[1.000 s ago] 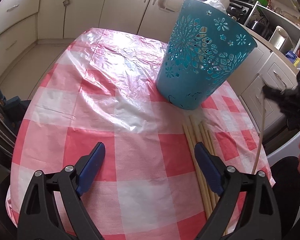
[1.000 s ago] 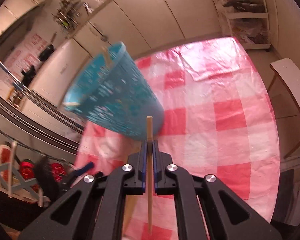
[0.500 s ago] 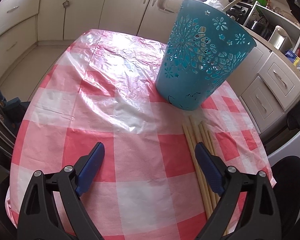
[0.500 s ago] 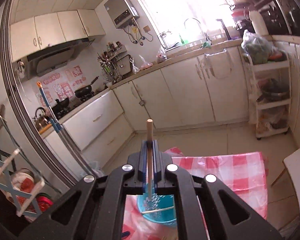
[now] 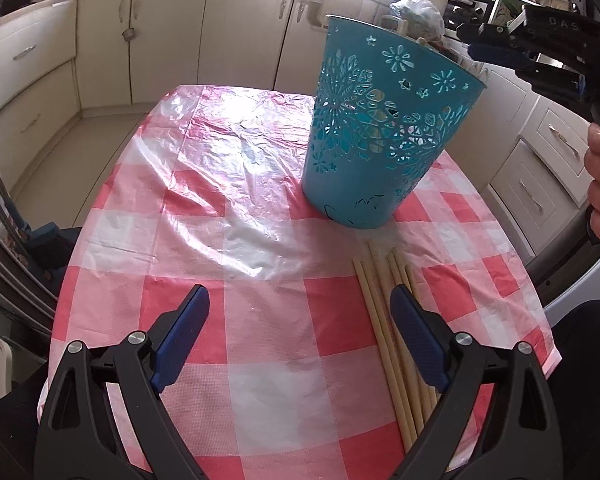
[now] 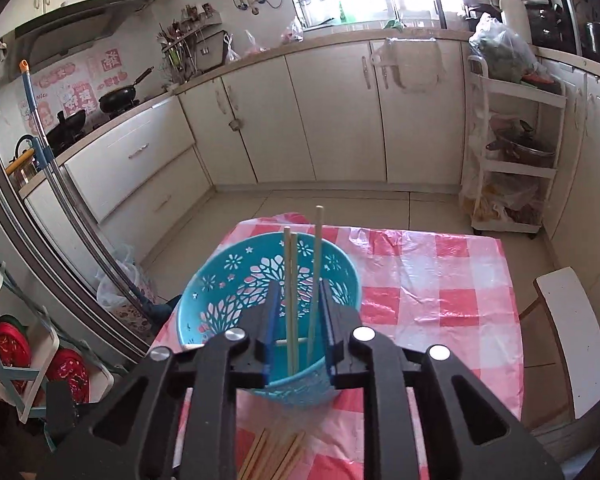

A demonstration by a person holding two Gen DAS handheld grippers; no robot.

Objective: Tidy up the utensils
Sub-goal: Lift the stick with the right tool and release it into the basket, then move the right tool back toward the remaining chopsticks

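Directly below your right gripper, its jaws opening, a chopstick drops free into the basket. Your left gripper gapes empty; fetch another from the pile beside its right finger.

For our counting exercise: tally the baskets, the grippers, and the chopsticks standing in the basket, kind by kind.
Teal basket: 1
Grippers: 2 (left gripper; right gripper, jaws opening, chopsticks between them ungripped)
Chopsticks standing in basket: 3
Total: 6
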